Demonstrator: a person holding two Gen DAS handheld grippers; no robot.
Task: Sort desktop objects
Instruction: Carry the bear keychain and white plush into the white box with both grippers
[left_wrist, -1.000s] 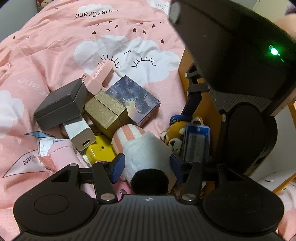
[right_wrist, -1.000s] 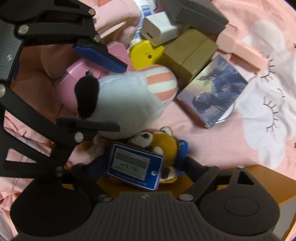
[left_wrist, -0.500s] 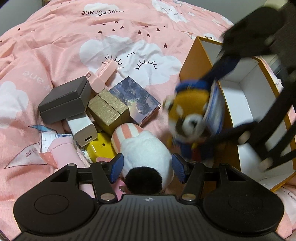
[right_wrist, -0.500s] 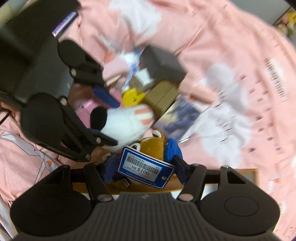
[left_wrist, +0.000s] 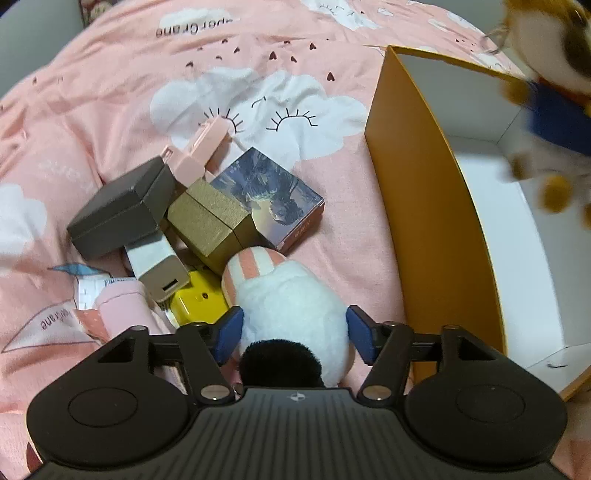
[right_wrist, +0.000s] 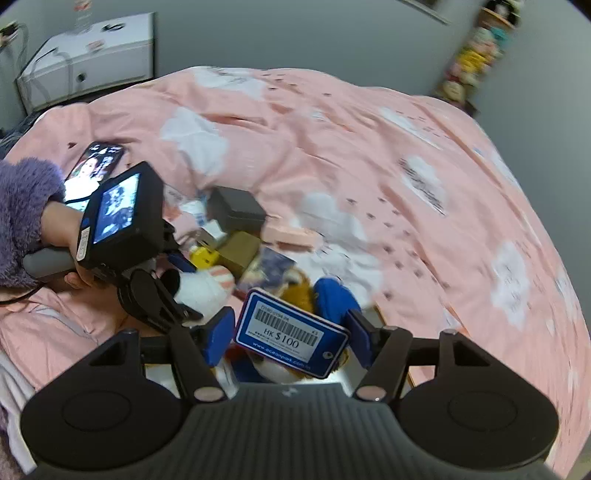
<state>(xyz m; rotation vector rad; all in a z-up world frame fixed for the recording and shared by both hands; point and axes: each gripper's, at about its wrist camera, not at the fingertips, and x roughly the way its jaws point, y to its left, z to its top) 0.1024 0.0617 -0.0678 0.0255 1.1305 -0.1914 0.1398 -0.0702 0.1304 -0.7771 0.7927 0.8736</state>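
Observation:
A white plush toy (left_wrist: 291, 310) with a pink-striped end and a black end lies on the pink bedspread. My left gripper (left_wrist: 294, 334) stands open astride it, one blue pad beside each flank. My right gripper (right_wrist: 290, 332) is shut on a brown plush bear (right_wrist: 295, 295) with blue clothes and a blue price tag (right_wrist: 291, 334), held up in the air. In the left wrist view that bear (left_wrist: 546, 55) hangs blurred over the orange box (left_wrist: 424, 221) with a white inside. The white plush (right_wrist: 203, 291) also shows in the right wrist view, between the left gripper's fingers.
Left of the white plush lies a pile: a dark grey box (left_wrist: 122, 210), a gold box (left_wrist: 207, 221), a picture-printed box (left_wrist: 273, 199), a pink case (left_wrist: 199, 147), a white charger (left_wrist: 155, 262) and a yellow item (left_wrist: 199, 299). A phone (right_wrist: 96, 166) lies farther back.
My right gripper closed on the bear beside the white plush and rose with it, up and over the orange box. The left gripper stayed around the white plush.

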